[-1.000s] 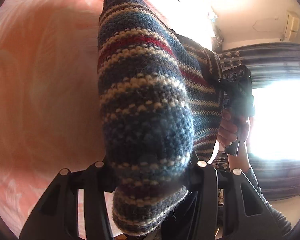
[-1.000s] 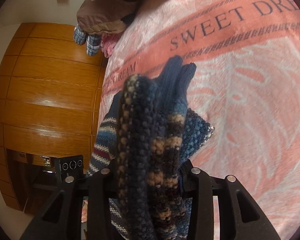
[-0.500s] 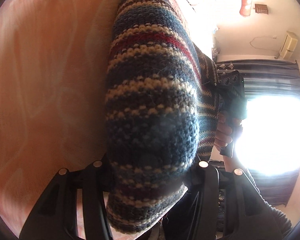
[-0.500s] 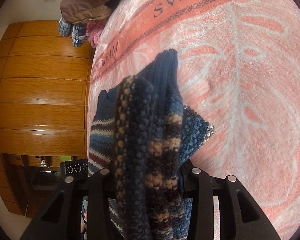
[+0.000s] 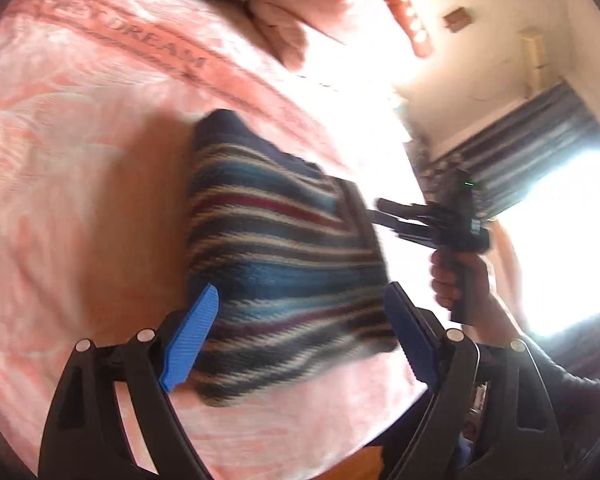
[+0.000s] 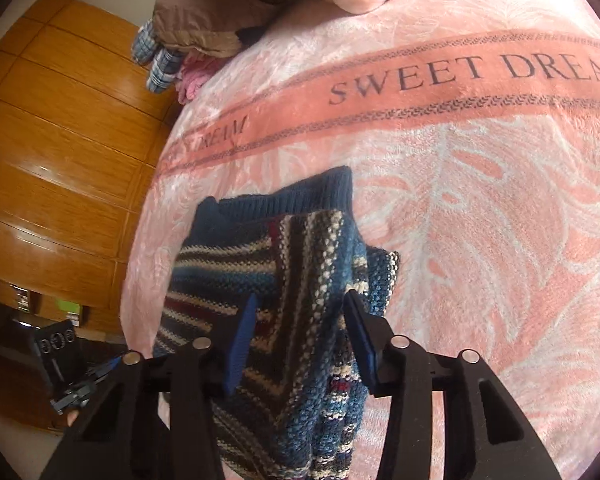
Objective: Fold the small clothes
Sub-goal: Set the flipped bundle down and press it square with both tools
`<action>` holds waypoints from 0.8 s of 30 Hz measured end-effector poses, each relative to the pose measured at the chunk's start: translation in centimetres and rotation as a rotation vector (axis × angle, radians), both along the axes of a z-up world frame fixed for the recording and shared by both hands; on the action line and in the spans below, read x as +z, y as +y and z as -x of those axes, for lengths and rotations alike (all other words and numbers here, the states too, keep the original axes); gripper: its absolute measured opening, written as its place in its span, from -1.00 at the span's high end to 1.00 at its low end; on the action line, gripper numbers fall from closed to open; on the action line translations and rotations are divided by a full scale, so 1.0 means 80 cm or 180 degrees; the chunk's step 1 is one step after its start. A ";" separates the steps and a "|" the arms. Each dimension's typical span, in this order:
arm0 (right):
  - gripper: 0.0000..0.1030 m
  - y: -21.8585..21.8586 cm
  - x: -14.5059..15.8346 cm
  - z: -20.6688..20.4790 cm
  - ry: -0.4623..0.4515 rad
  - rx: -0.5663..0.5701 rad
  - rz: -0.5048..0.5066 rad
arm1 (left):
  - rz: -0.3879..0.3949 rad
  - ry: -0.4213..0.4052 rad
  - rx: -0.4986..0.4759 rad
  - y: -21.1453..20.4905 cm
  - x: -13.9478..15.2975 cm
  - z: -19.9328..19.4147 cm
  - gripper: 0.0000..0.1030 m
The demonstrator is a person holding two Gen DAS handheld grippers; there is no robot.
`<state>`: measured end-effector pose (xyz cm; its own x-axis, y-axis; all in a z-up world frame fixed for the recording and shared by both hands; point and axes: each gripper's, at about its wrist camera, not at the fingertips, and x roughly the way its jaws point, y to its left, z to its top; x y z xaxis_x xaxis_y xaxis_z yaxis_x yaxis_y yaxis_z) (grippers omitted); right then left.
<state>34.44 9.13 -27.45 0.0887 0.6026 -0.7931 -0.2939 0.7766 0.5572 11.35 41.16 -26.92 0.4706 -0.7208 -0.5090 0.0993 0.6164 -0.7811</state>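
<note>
- My sweater (image 5: 284,256) lies on the bed (image 5: 80,160), on the pink blanket (image 6: 480,200) with words on it. It is folded into a thick, stripy bundle near the bed's edge.
- My left fingers (image 5: 300,340) are spread wide apart. They hold nothing. The sweater sits just past them, down on the blanket.
- My right fingers (image 6: 300,336) are spread apart too. The knit shows in the gap between them, but I think they are not squeezing it. The left view is blurry, so I cannot be fully sure there.
- The sweater is soft, thick and floppy. It is not slippery and it will not break. It is a bit heavy for its size, and a fold can flop open.
- I would pinch it at a folded edge or a corner, taking all the layers at once.
- A moment ago both of my grippers were shut tight on the sweater and held it up in the air. Now they have let go and it rests on the bed.
</note>
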 end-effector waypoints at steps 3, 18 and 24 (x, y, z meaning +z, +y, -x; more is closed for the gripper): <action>0.74 0.013 -0.003 0.012 -0.0153 0.0033 0.0267 | 0.0253 0.0278 -0.0161 -0.025 -0.039 -0.008 -0.25; 0.56 0.011 0.018 0.040 -0.0449 0.0303 0.0248 | 0.0082 0.0286 -0.0226 0.008 -0.016 -0.107 -0.58; 0.87 0.021 -0.024 0.048 -0.0375 0.0401 0.0542 | -0.0181 0.0602 -0.0317 0.009 -0.056 -0.142 -0.44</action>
<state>30.60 10.80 -29.36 0.1192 0.4732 -0.8728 -0.4498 0.8095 0.3774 22.74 41.88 -31.37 0.2908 -0.7265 -0.6226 0.0167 0.6545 -0.7559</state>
